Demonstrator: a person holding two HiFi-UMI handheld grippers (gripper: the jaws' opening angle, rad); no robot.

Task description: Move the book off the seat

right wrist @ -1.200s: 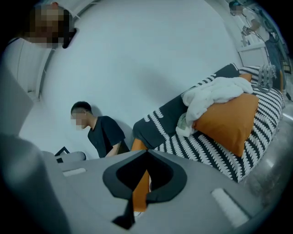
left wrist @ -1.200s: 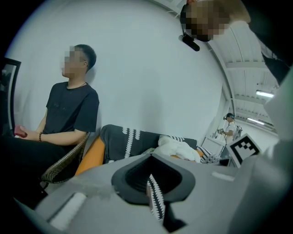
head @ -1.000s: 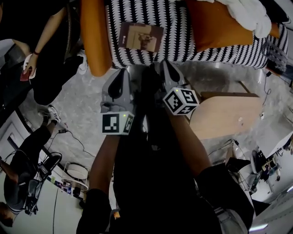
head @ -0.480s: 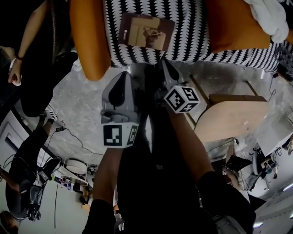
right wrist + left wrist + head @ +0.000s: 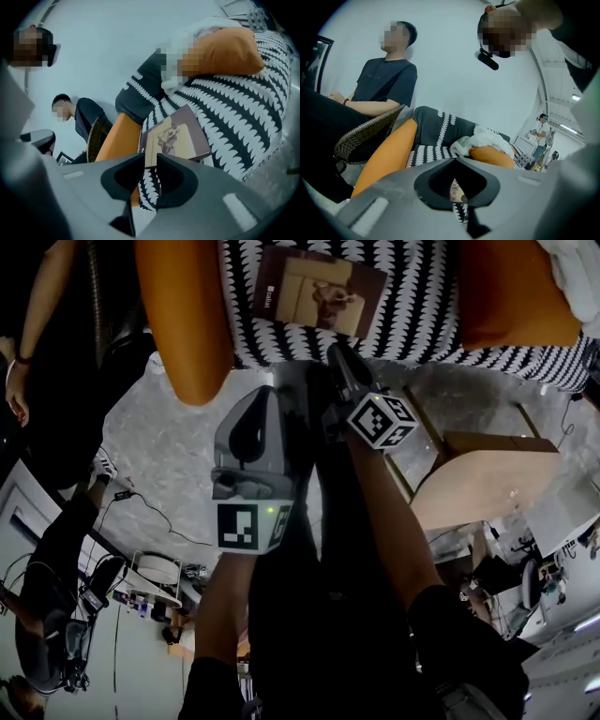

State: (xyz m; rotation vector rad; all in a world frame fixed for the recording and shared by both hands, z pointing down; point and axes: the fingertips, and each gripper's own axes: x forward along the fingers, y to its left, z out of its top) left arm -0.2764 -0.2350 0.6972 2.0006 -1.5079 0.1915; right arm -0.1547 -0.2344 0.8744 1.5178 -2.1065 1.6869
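We count one book [image 5: 319, 292], two grippers, two orange cushions and one white cloth [image 5: 485, 138] bundled at the far end of the seat. One person sits to the side in a wicker chair [image 5: 361, 136].

The book is thin, with a brown cover. A tan panel on it carries a picture of a figure, and there is small pale lettering by one edge. It lies flat on the black-and-white patterned seat [image 5: 422, 306], close to the front edge. It sits between the long orange cushion [image 5: 183, 315] on the left and the other orange cushion [image 5: 516, 292] on the right, nearer the left one.

Each gripper carries its own marker cube, so we see two, one on the left [image 5: 246, 526] and one on the right [image 5: 382, 420]. The right gripper [image 5: 150, 155] points at the book's near edge. Its jaws have just been opening and now stand a little apart — a narrow gap with nothing in it, the cover showing just beyond the tips. We cannot tell whether the tips touch the book. The left gripper [image 5: 454, 161] hangs lower, in front of the seat. Its jaw tips are pressed together and pinch nothing — only a sliver of the seat and book shows behind them.
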